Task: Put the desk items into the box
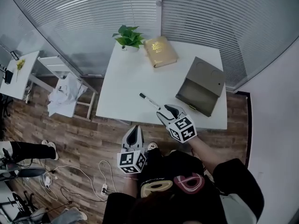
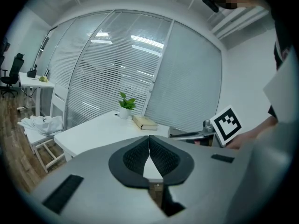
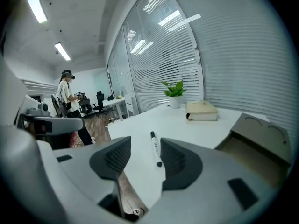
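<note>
Fingers (image 3: 180, 160) of the right gripper (image 3: 145, 146) are standing spread wide and are pinching nothing. A marker pen (image 3: 155, 149) with a white body and black ends is lying flat on the white bench (image 3: 187, 129), and its near end is showing in the gap between them, closer to the right-hand finger; the pads are not pressing on it. In the head view the right gripper (image 1: 169, 110) is hovering over the near part of the bench (image 1: 126, 83), with the marker pen (image 1: 149, 100) just in front of its tips.

The fingers (image 2: 135, 155) of the left gripper (image 2: 149, 139) are pressing together at their tips and are holding nothing. In the head view the left gripper (image 1: 135, 129) is hanging off the near edge of the bench, above the wooden floor (image 1: 84, 139).

The grey-brown box (image 1: 201, 85) is standing open on the right part of the bench, its lid raised, just to the right of the right gripper. A gold book (image 1: 160, 51) is lying at the far side, and a potted plant (image 1: 128, 37) is standing just left of it at the far edge.
</note>
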The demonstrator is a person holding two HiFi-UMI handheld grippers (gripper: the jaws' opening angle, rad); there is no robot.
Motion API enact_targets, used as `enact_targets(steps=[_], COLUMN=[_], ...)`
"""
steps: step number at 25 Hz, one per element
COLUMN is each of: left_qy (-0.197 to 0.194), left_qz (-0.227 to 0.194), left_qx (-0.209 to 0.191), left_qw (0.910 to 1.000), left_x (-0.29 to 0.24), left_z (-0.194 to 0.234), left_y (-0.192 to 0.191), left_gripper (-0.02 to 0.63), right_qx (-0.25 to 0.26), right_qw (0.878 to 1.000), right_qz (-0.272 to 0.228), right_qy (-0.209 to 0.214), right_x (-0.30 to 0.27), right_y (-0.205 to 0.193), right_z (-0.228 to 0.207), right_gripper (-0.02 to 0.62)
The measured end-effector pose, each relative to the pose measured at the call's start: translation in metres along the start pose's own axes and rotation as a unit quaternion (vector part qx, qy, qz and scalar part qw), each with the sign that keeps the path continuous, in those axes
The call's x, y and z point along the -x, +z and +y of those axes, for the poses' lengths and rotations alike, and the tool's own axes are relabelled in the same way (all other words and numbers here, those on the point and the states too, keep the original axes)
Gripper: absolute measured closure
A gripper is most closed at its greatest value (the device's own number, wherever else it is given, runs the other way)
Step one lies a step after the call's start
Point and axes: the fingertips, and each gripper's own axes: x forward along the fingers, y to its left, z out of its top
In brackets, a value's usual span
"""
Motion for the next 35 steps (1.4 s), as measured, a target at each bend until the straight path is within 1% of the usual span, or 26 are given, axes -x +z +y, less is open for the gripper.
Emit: enact_targets(steps=[5, 10, 17, 19, 27, 30, 35], left_qy=[0.007, 0.018, 0.023, 0.025, 0.053, 0.060, 0.065], left_qz=[0.000, 0.005, 0.008, 0.011, 0.019, 0.020, 0.022], left_qx=[-0.001, 0.003, 0.011, 0.013, 0.024, 0.027, 0.025], left_qw=[1.0000, 0.9998, 0.9996, 0.9995, 0.9981, 0.9976, 0.9973], left_x=[0.003, 0.004, 0.001, 0.000, 0.009, 0.011, 0.012], left_z=[0.021, 0.042, 0.056, 0.059, 0.084, 0.090, 0.094], left_y=[0.005, 0.005, 0.007, 0.005, 0.003, 0.001, -0.002], left_gripper=[0.589, 0.589, 0.589, 0.589, 0.589, 0.589, 0.589], right_qx=[0.008, 0.004, 0.032, 0.033, 0.052, 0.062, 0.051], right_qw=[1.000, 0.999, 0.996, 0.996, 0.992, 0.990, 0.989], right_qz=[0.019, 0.045, 0.080, 0.086, 0.113, 0.122, 0.138], right_qy=[-0.005, -0.013, -0.017, -0.020, -0.019, -0.024, -0.023], right_x=[-0.027, -0.054, -0.088, -0.096, -0.115, -0.121, -0.129], right_y=[-0.001, -0.008, -0.015, -0.016, -0.018, -0.022, -0.029], right_z=[0.001, -0.001, 0.000, -0.003, -0.015, -0.021, -0.026], right_gripper=[0.404, 0.405, 0.405, 0.405, 0.405, 0.408, 0.425])
